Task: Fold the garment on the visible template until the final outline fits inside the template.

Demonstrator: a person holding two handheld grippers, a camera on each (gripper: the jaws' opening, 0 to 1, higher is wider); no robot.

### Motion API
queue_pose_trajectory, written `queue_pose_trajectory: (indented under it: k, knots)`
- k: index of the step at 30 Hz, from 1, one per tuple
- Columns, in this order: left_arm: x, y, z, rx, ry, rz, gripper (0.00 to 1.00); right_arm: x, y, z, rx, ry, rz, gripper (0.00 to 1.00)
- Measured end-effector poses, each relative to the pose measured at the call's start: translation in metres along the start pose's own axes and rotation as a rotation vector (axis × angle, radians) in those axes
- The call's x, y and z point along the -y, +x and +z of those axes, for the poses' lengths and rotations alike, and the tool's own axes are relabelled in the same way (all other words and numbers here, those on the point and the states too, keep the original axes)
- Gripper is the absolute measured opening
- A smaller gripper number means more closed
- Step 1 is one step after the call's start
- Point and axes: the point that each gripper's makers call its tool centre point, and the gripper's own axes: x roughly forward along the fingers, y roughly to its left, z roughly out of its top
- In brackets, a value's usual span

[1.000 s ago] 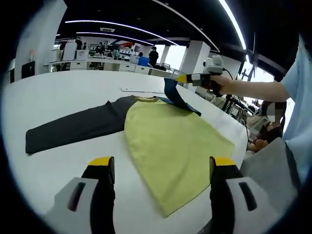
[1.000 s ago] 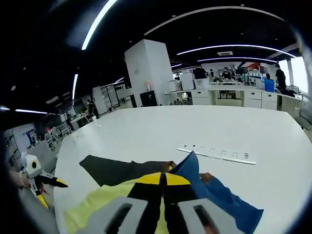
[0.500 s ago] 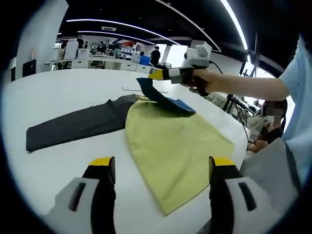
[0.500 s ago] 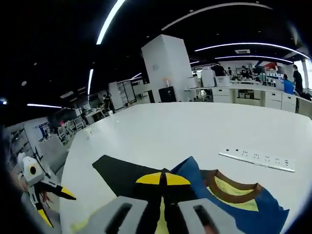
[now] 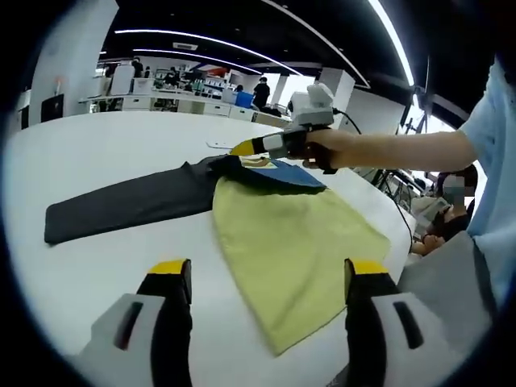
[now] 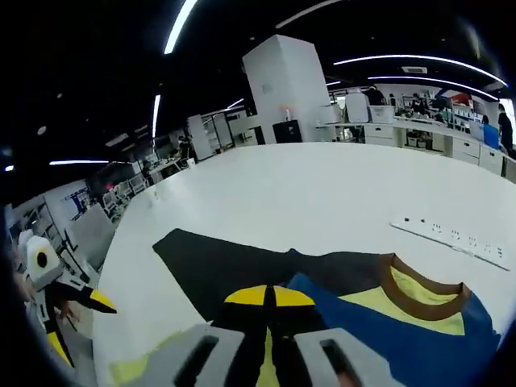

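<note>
A long-sleeved shirt lies flat on the white table (image 5: 89,266). Its yellow-green body (image 5: 298,234) faces up and its dark sleeve (image 5: 121,205) stretches out to the left. The blue sleeve (image 5: 294,173) is folded across the chest near the brown collar (image 6: 411,286). My right gripper (image 5: 242,147), held by a hand, is low over the neck area; its own view shows the right gripper (image 6: 270,297) shut on the blue sleeve (image 6: 387,339). My left gripper (image 5: 268,270) hovers open at the near table edge, short of the hem, and the left gripper (image 6: 79,322) also appears at the far left.
A white strip with dark marks (image 6: 451,234) lies on the table beyond the collar. The person's arm and body stand at the right table edge (image 5: 476,185). Desks, pillars and people fill the office behind.
My right gripper has carried the blue sleeve leftwards and down, from raised above the shoulder to lying across the chest. The left gripper has stayed where it was.
</note>
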Motion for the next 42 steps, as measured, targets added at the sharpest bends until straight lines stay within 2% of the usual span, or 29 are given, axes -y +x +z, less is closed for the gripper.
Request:
queue_pose_trajectory:
  k: [5, 12, 26, 30, 33, 38, 42]
  knots:
    - [-0.004, -0.003, 0.003, 0.022, -0.013, 0.021, 0.75, -0.007, 0.013, -0.014, -0.03, 0.035, 0.029, 0.0]
    - [-0.006, -0.003, 0.001, 0.029, -0.03, 0.028, 0.75, -0.019, 0.02, -0.028, -0.061, 0.01, 0.054, 0.0]
    - [-0.004, -0.001, -0.001, 0.018, -0.027, 0.019, 0.75, -0.009, 0.005, -0.026, -0.047, 0.006, 0.045, 0.01]
    - [-0.003, -0.001, 0.0, 0.022, -0.025, 0.014, 0.75, -0.001, -0.004, -0.029, -0.05, -0.006, 0.018, 0.15]
    - [-0.003, -0.001, 0.0, 0.02, -0.029, 0.012, 0.76, 0.003, -0.01, -0.029, -0.052, 0.009, 0.01, 0.32]
    - [-0.001, -0.001, 0.003, 0.035, -0.032, 0.002, 0.76, 0.008, -0.019, -0.036, -0.077, -0.032, 0.007, 0.59]
    - [-0.001, -0.003, 0.006, 0.046, -0.037, 0.004, 0.76, 0.016, -0.027, -0.04, -0.09, -0.043, -0.023, 0.71]
